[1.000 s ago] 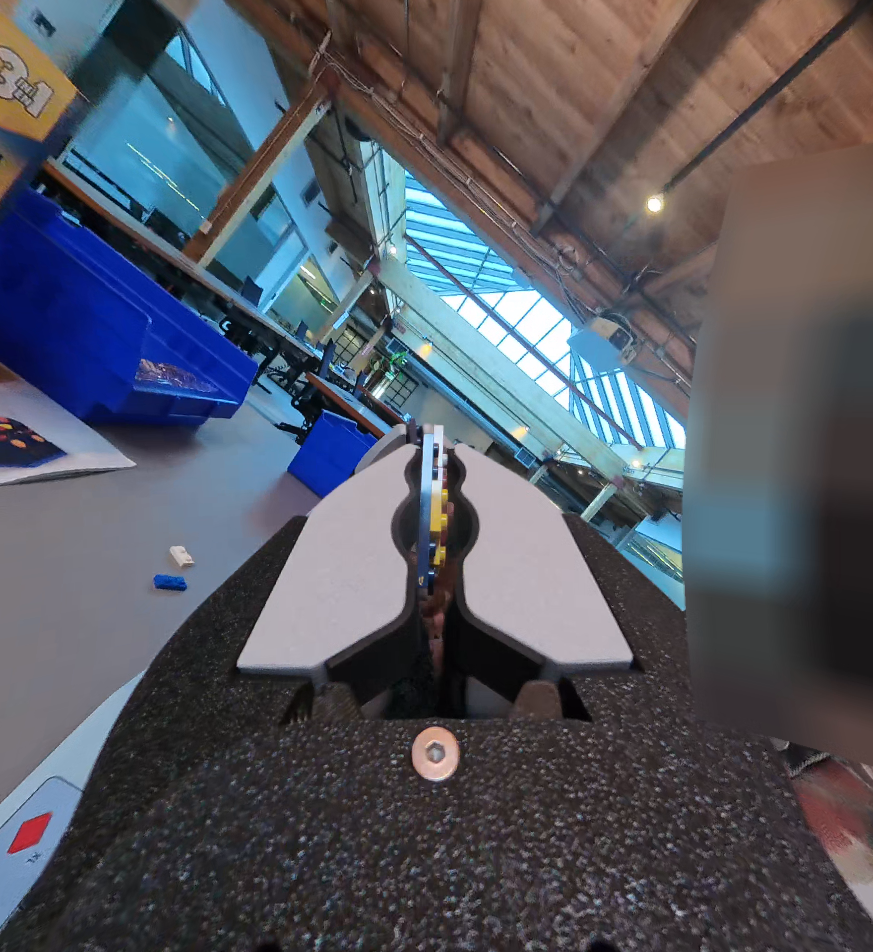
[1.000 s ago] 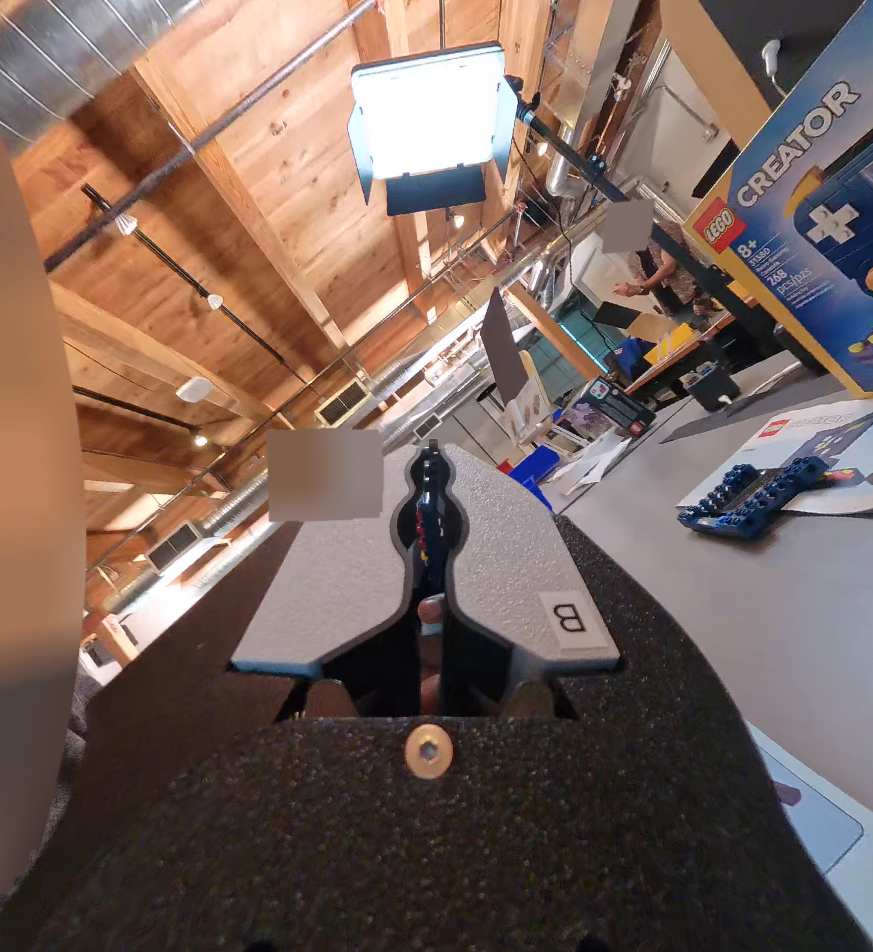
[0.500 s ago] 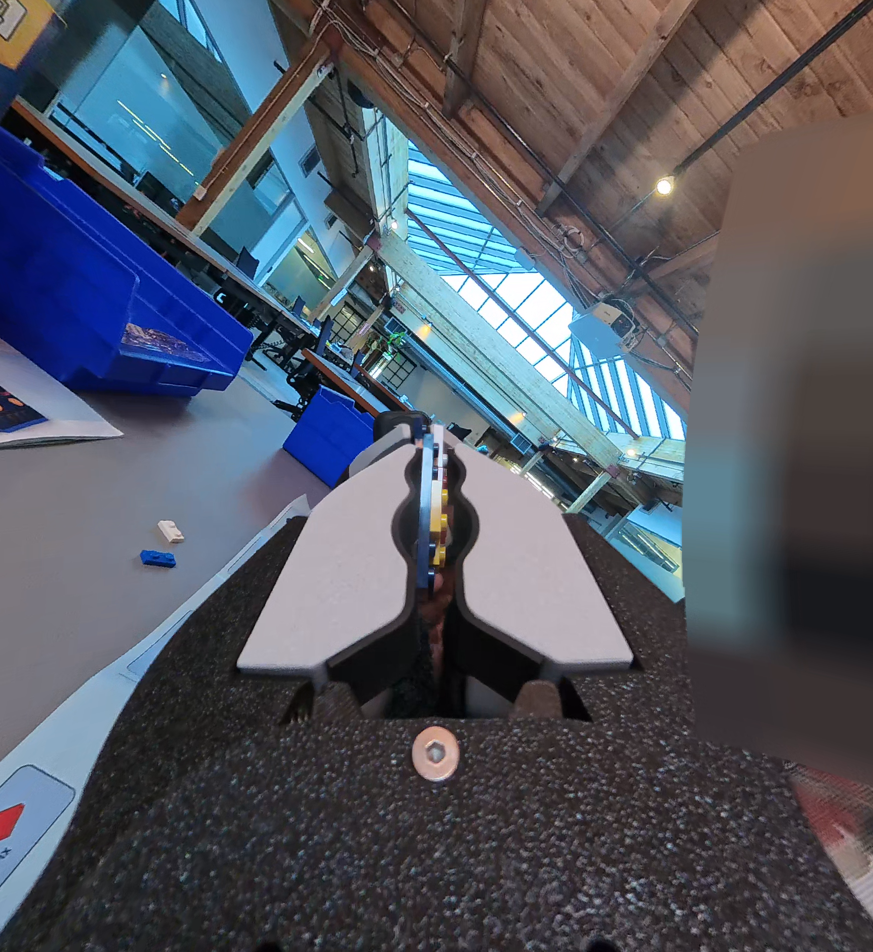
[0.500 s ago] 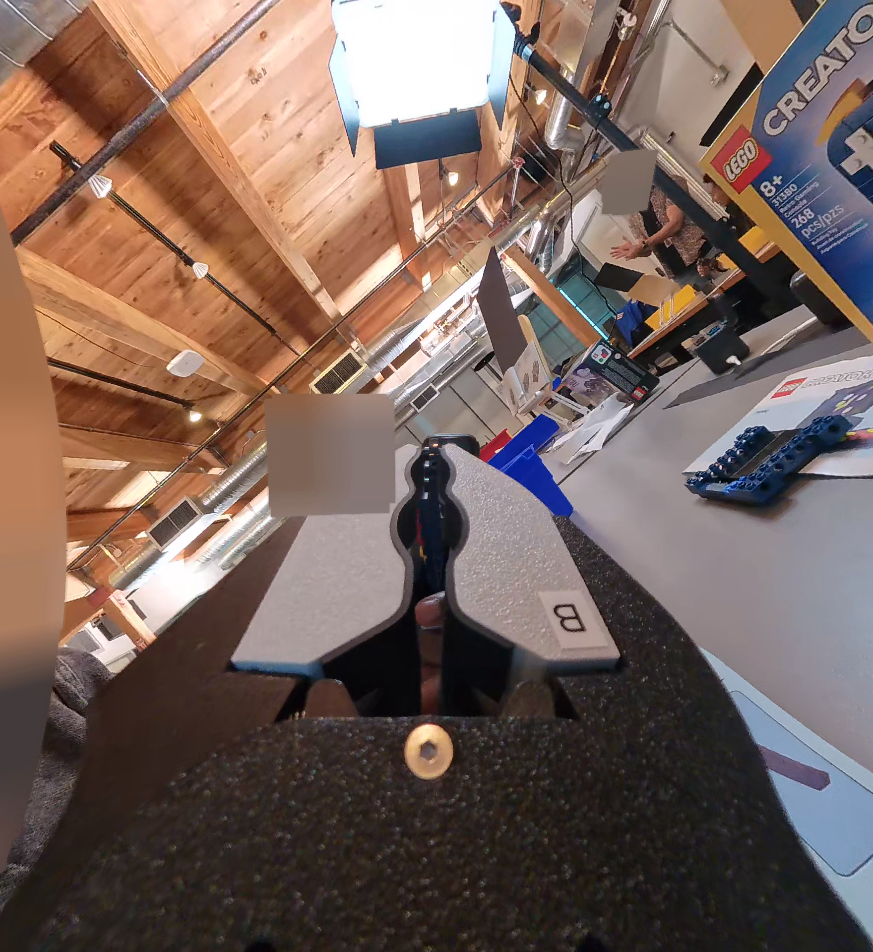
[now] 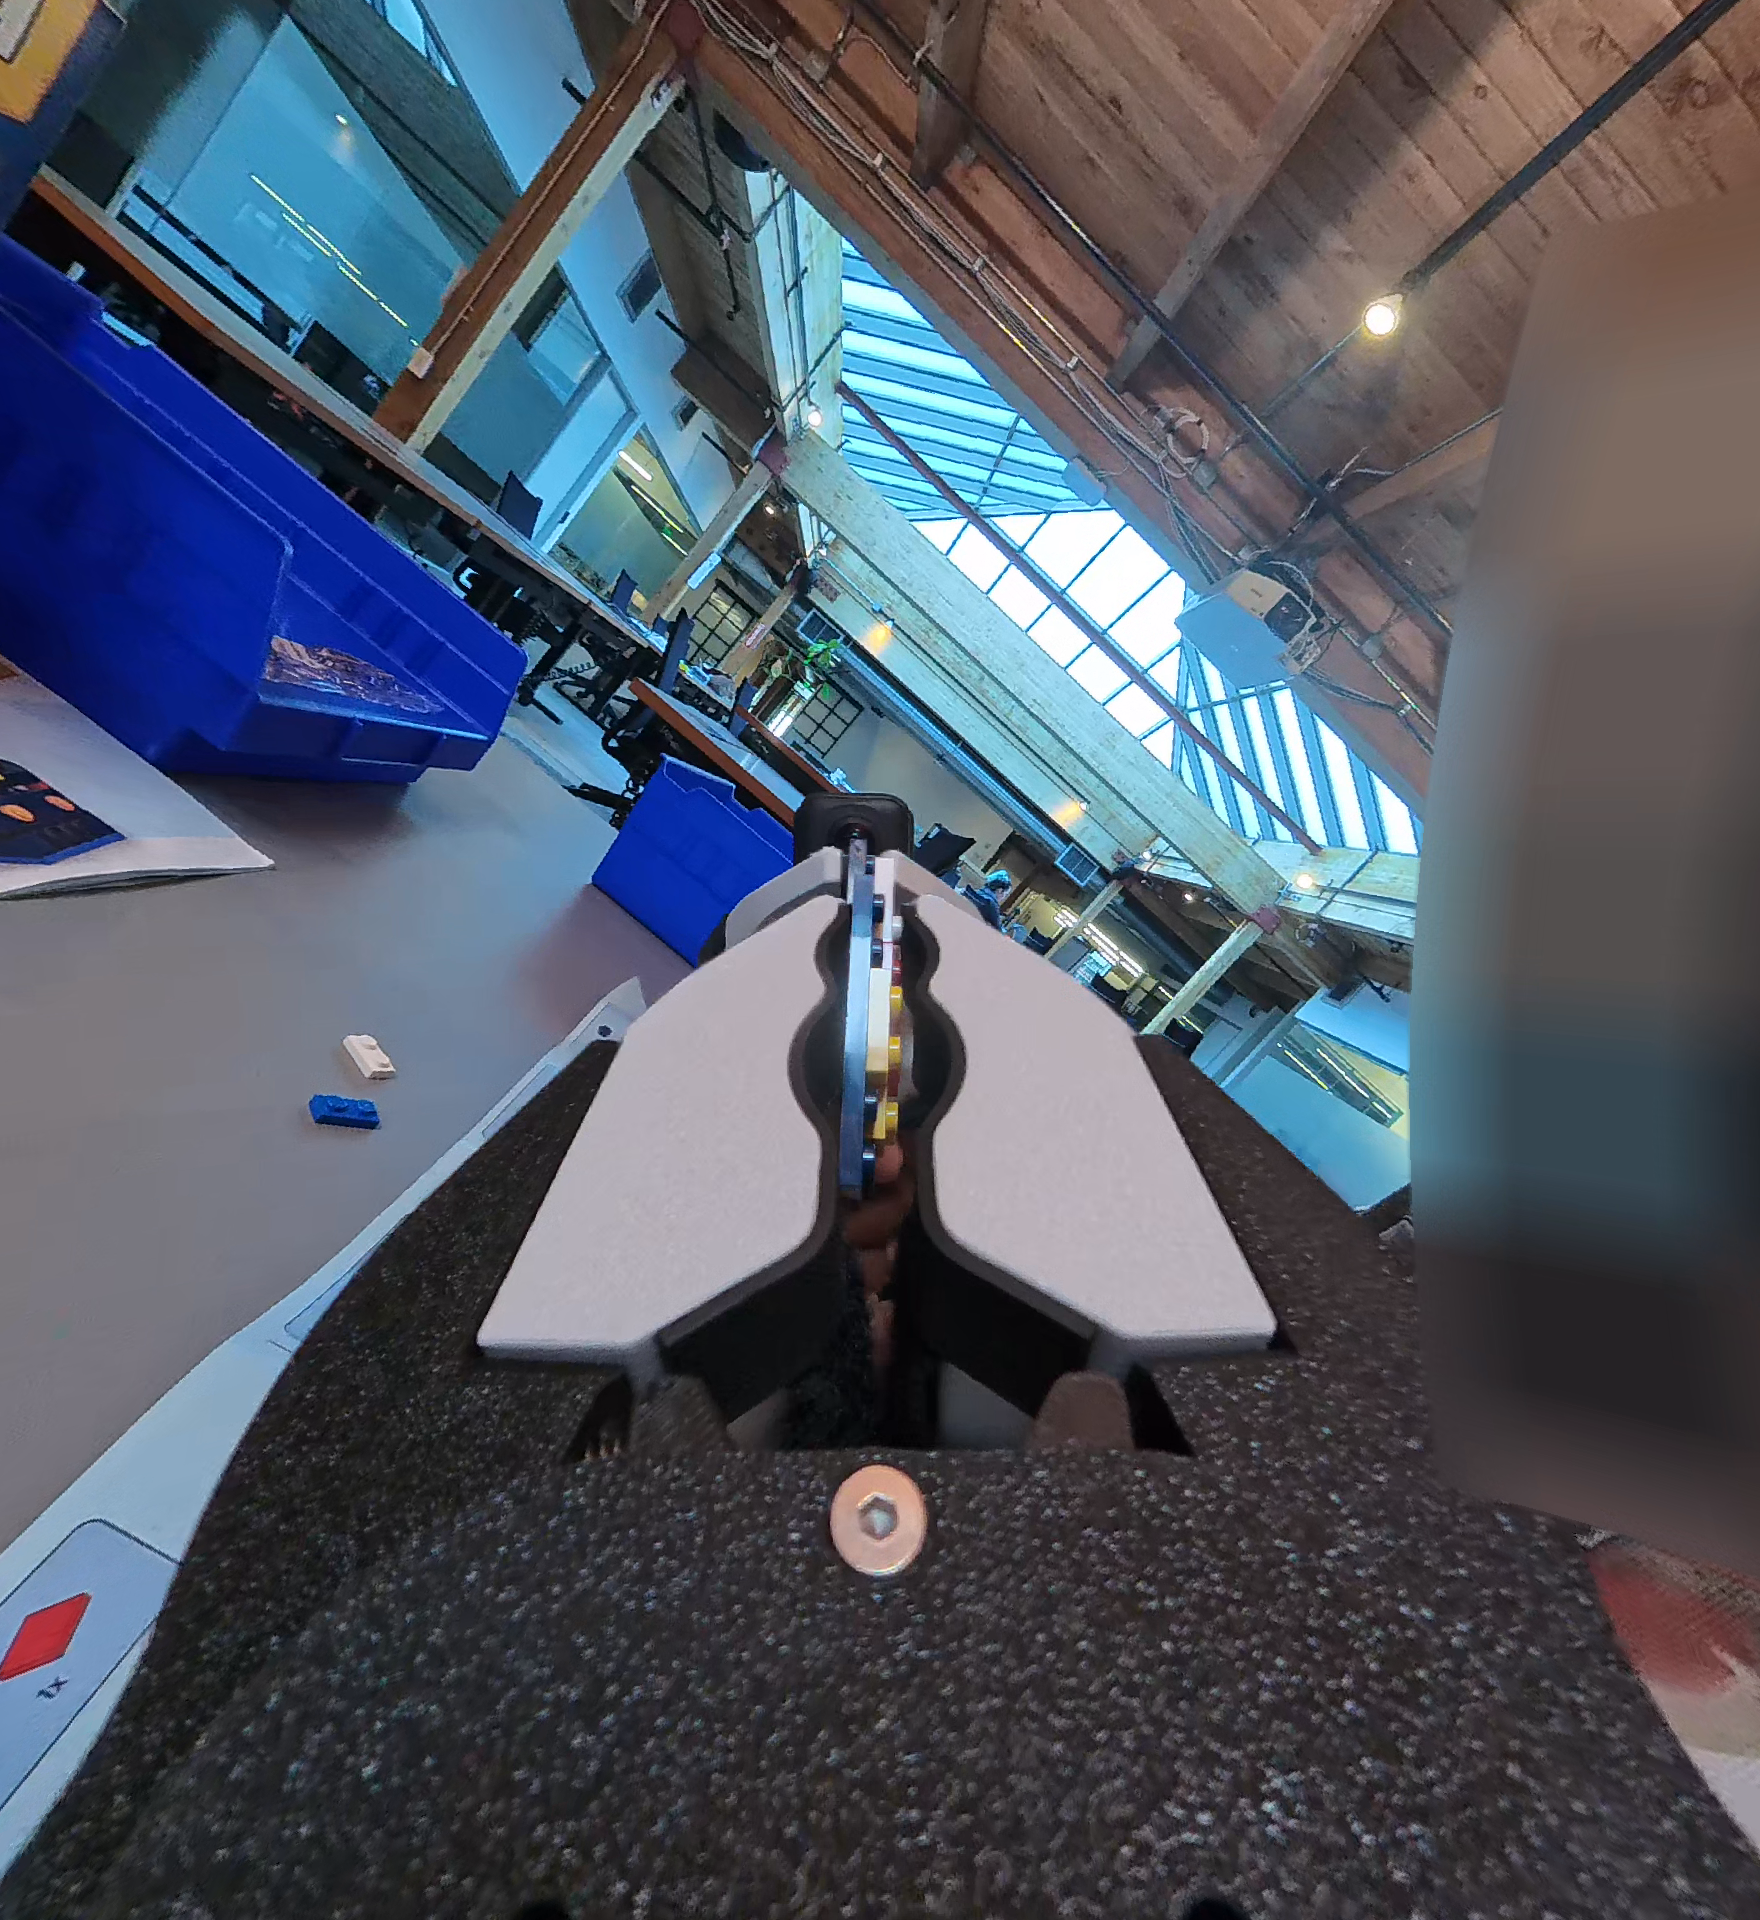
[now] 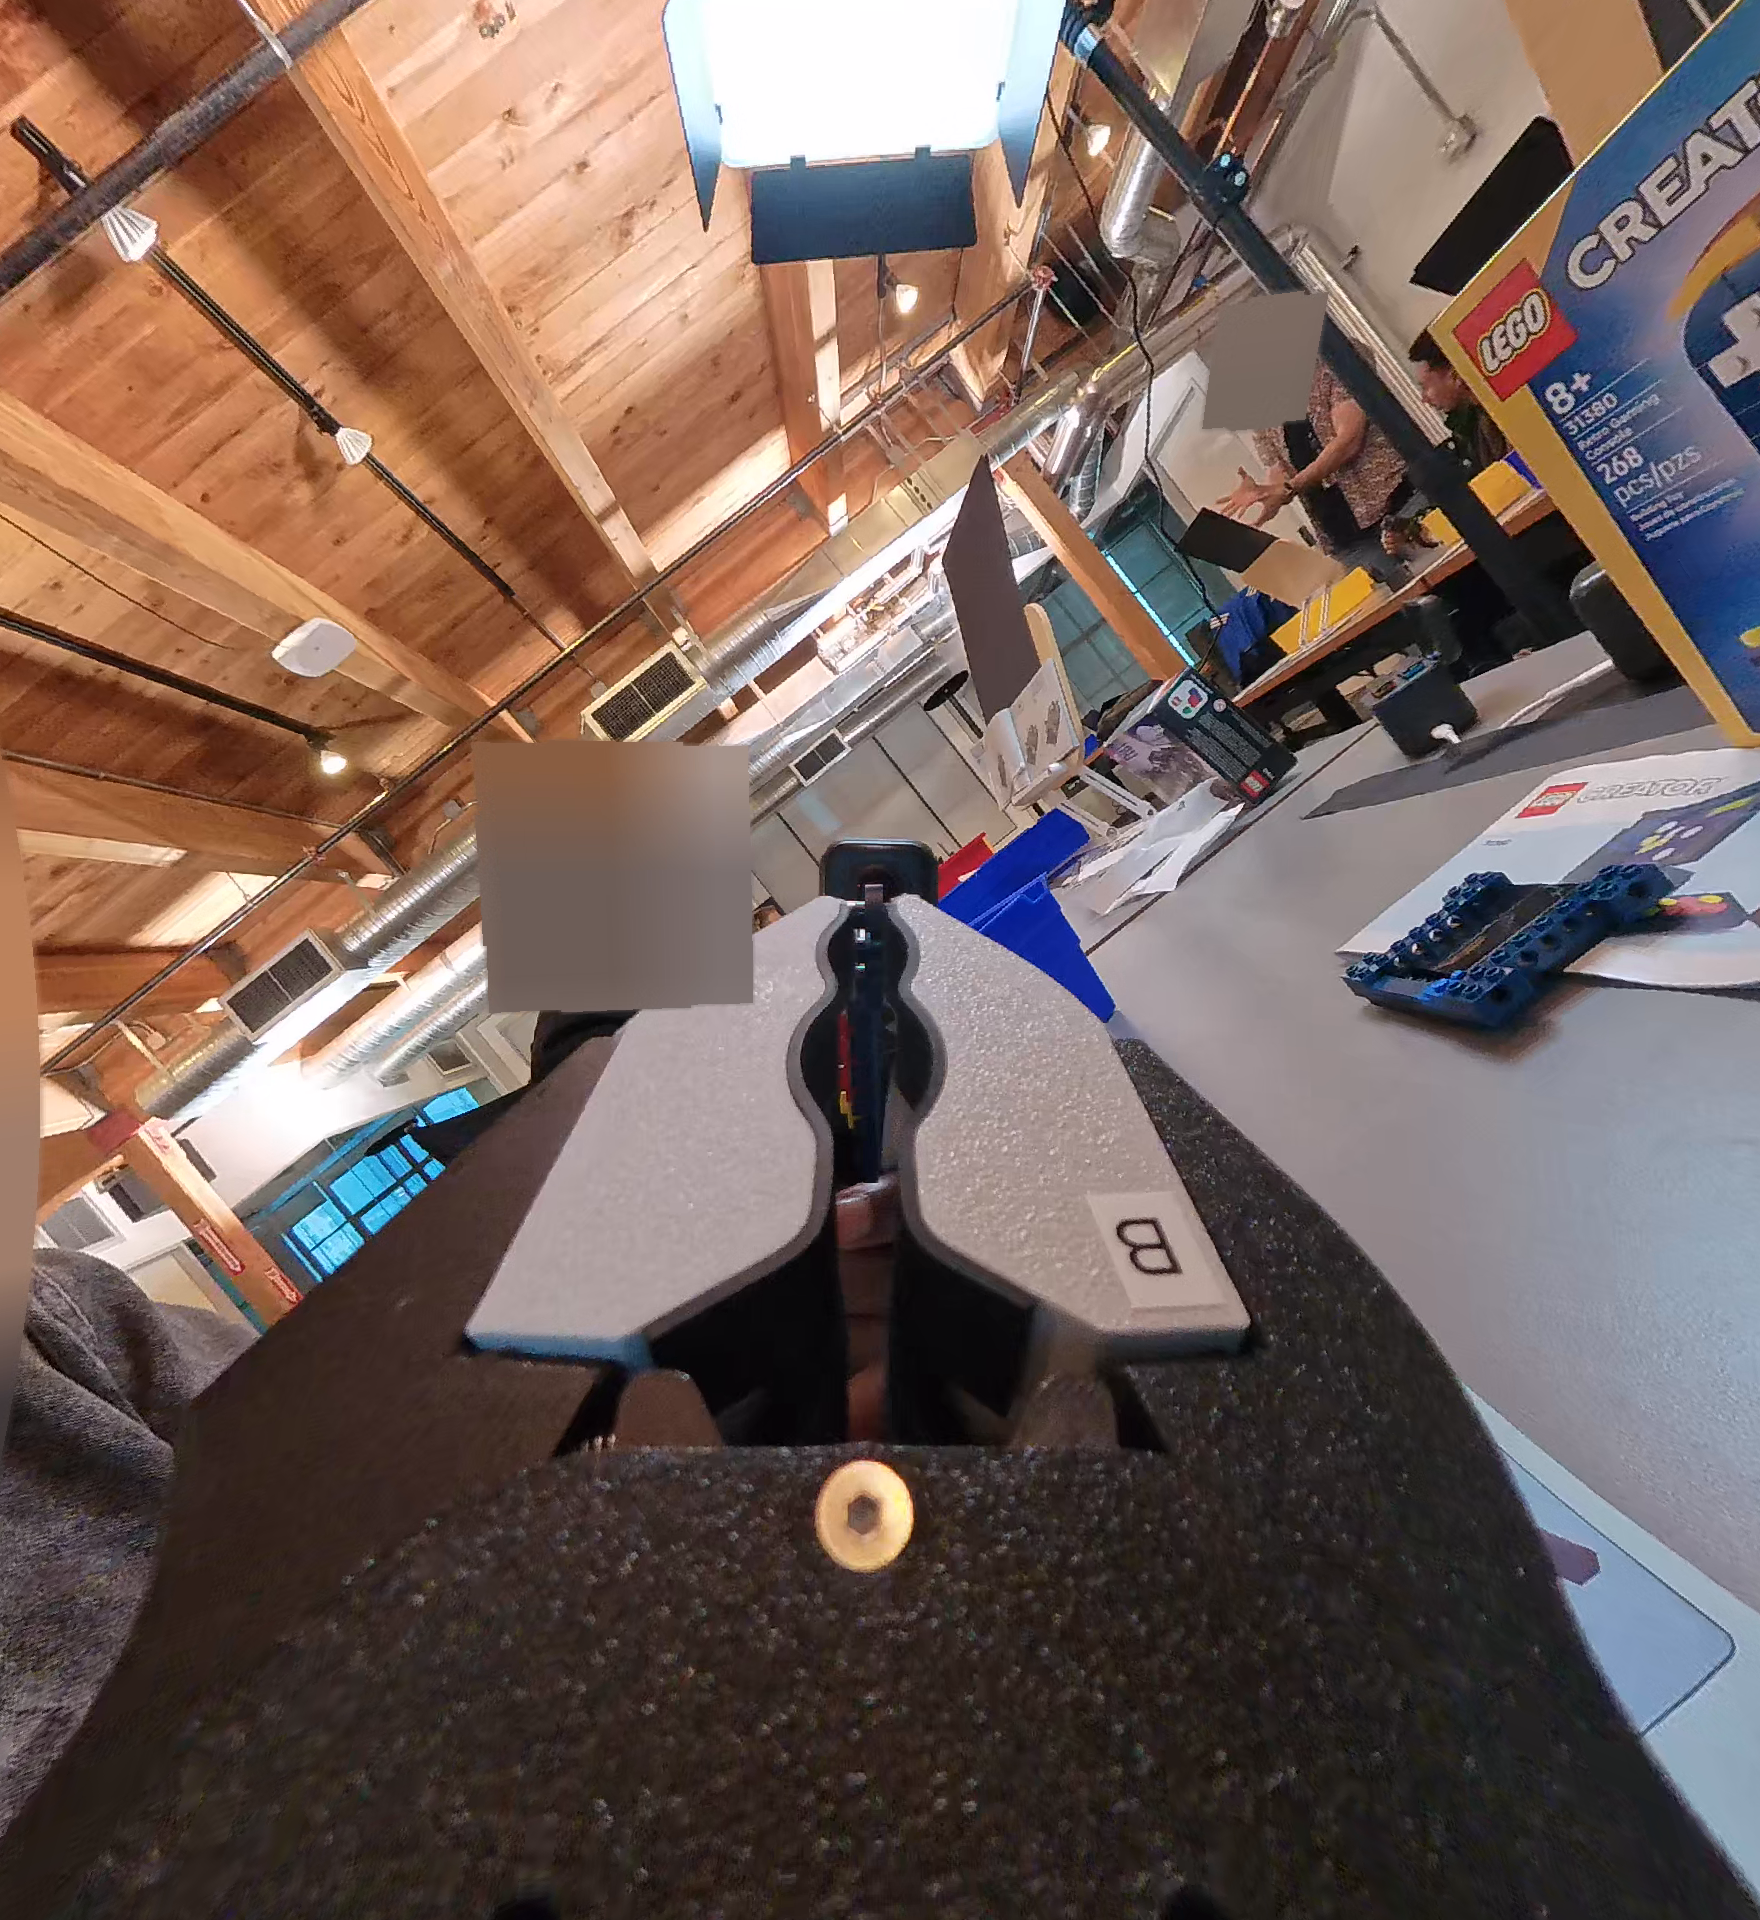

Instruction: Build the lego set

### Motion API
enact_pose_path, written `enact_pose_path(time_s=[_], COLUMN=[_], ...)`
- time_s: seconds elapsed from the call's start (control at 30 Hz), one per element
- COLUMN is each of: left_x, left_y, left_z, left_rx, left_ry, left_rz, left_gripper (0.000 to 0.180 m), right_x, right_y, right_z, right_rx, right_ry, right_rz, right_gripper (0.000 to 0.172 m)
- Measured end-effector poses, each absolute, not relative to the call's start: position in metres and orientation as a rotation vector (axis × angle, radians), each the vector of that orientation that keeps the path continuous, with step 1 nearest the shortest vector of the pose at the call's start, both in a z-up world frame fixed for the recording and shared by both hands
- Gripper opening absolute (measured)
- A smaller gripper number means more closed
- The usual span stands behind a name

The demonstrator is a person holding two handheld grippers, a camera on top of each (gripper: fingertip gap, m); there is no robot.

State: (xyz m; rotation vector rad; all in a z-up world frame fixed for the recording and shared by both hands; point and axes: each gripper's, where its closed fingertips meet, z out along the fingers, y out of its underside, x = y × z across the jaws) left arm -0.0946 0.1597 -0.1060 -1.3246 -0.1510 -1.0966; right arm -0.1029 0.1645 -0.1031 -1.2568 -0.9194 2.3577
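Gripping a thin brick plate (image 5: 863,1029) edge-on, the left gripper (image 5: 871,935) hangs above the grey table (image 5: 128,1039), beyond two loose bricks (image 5: 346,1110). Right gripper (image 6: 871,925), likewise clamped on a dark plate (image 6: 868,1039), sits left of a blue brick assembly (image 6: 1510,940).

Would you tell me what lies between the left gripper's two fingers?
In the left wrist view, a thin blue plate assembly with yellow, white and red pieces, clamped edge-on.

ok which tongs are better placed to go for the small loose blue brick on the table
Left, probably: the small blue brick lies near the left tongs, and the right view misses it. But it and the right tongs each clamp a brick plate.
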Motion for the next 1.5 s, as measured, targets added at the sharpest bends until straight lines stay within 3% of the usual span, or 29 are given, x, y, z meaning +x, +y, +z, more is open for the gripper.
enact_pose_path(time_s=[1.5], left_x=[-0.0961], left_y=[0.1625], left_z=[-0.1115], left_rx=[-1.352], left_ry=[-0.164], left_rz=[-1.069], left_gripper=[0.008], right_x=[-0.1052], right_y=[0.1661], right_z=[-0.1083], right_rx=[-1.288], right_ry=[-0.920], right_rz=[2.320], right_gripper=[0.004])
